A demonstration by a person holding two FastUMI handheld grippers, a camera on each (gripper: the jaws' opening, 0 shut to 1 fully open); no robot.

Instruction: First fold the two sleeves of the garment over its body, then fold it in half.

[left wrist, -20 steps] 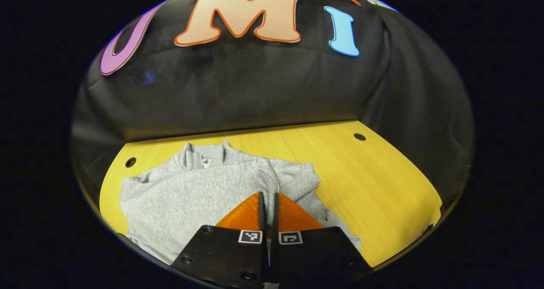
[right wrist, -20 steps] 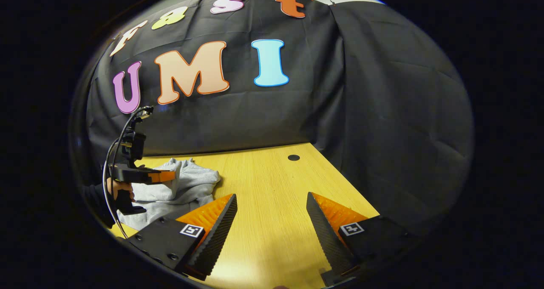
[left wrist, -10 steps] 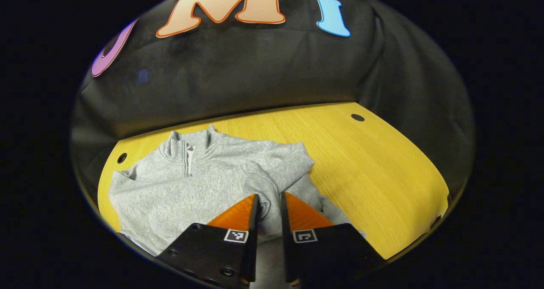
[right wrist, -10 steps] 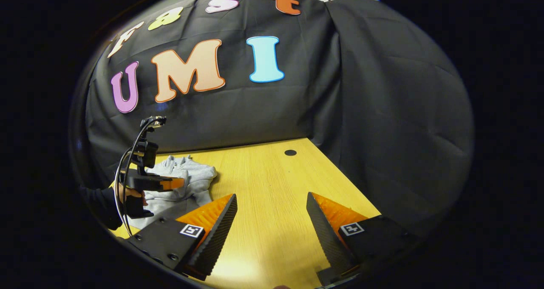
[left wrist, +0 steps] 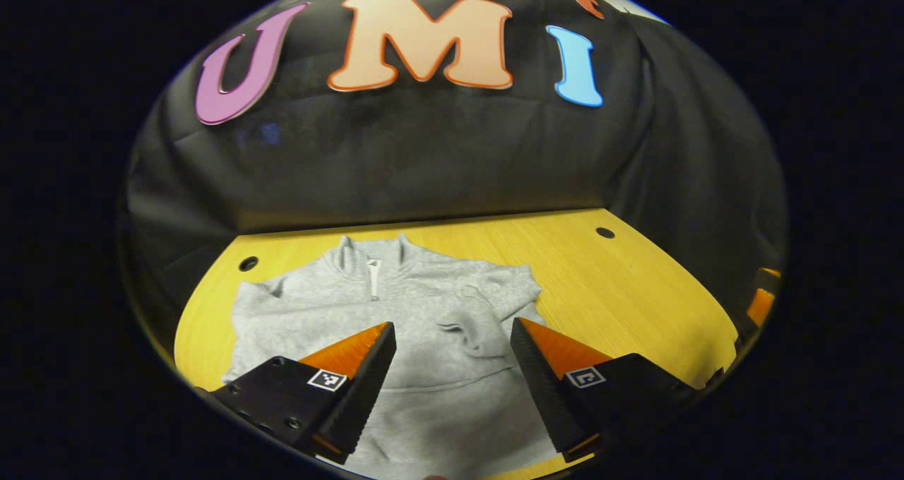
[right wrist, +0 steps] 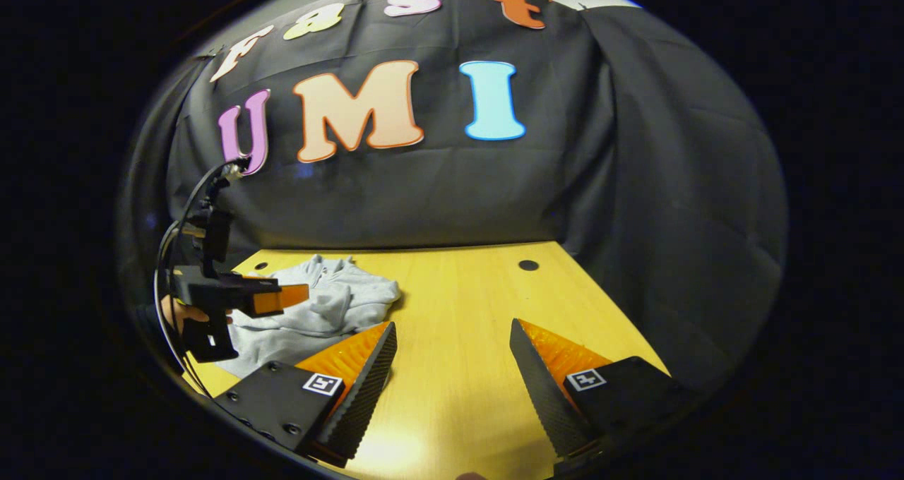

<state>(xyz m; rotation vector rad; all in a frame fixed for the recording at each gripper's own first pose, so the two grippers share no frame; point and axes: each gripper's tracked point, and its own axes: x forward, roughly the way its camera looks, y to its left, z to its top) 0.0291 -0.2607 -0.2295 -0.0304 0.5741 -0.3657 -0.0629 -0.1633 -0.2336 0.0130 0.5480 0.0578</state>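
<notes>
A grey zip-neck sweatshirt [left wrist: 395, 318] lies flat on the yellow wooden table [left wrist: 621, 289], collar toward the back wall. Its right sleeve [left wrist: 480, 325] is folded in over the chest. My left gripper [left wrist: 452, 356] hovers open above the lower front of the sweatshirt, nothing between its fingers. In the right gripper view the sweatshirt [right wrist: 325, 310] lies at the far left, with the left gripper [right wrist: 282, 298] and the hand [right wrist: 176, 314] holding it above it. My right gripper [right wrist: 452, 356] stands open over bare table to the right of the garment.
Round cable holes sit near the table's back edge [left wrist: 248, 262] [left wrist: 604, 232] [right wrist: 528, 265]. The black cloth wall closes the back and the right side. Part of the right gripper [left wrist: 759, 300] peeks in at the far right of the left gripper view.
My left gripper was shut on the sleeve; it has let go, opened wide and drawn back. The sleeve now rests on the sweatshirt's front. The right gripper stays open, shifted slightly.
</notes>
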